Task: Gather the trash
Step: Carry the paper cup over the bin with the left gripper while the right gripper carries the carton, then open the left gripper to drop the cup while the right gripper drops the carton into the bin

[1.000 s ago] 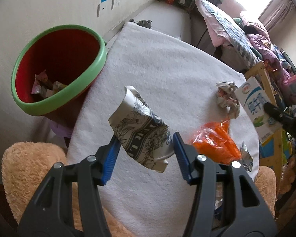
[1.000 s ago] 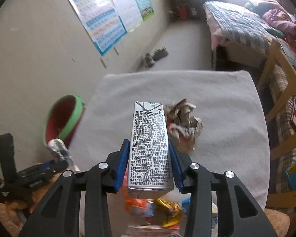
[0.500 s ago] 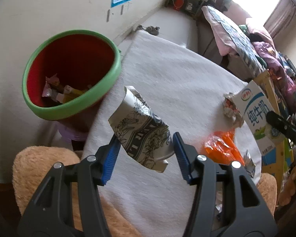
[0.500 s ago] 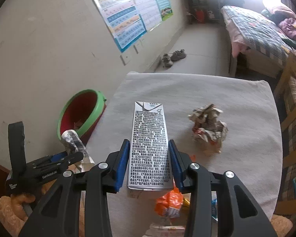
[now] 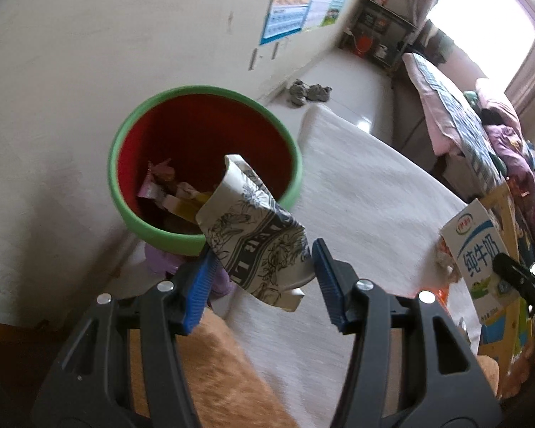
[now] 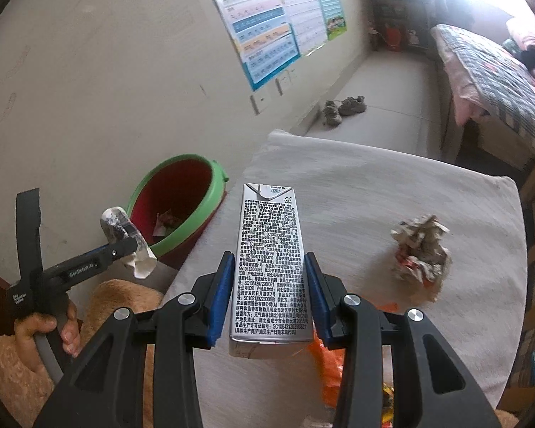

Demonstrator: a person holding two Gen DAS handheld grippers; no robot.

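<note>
My left gripper [image 5: 262, 278] is shut on a crushed paper cup [image 5: 253, 235] with black floral print and holds it in the air at the near rim of the red bin with a green rim [image 5: 203, 107]. Wrappers lie in the bin. The left gripper with the cup [image 6: 125, 235] also shows in the right wrist view beside the bin [image 6: 182, 214]. My right gripper [image 6: 269, 296] is shut on a silver milk carton [image 6: 267, 260], held upright above the table. The carton [image 5: 478, 253] shows at the right of the left wrist view.
A white cloth covers the table [image 6: 392, 192]. A crumpled paper ball [image 6: 421, 253] lies on it at the right, an orange plastic wrapper [image 6: 331, 367] under my right gripper. A brown plush cushion [image 5: 210, 374] sits below. Shoes [image 6: 342, 108] and a bed [image 6: 488, 82] stand beyond.
My left gripper has carried the paper cup left, from over the table to the bin's near rim. My right gripper has lifted and drawn back a little with the carton.
</note>
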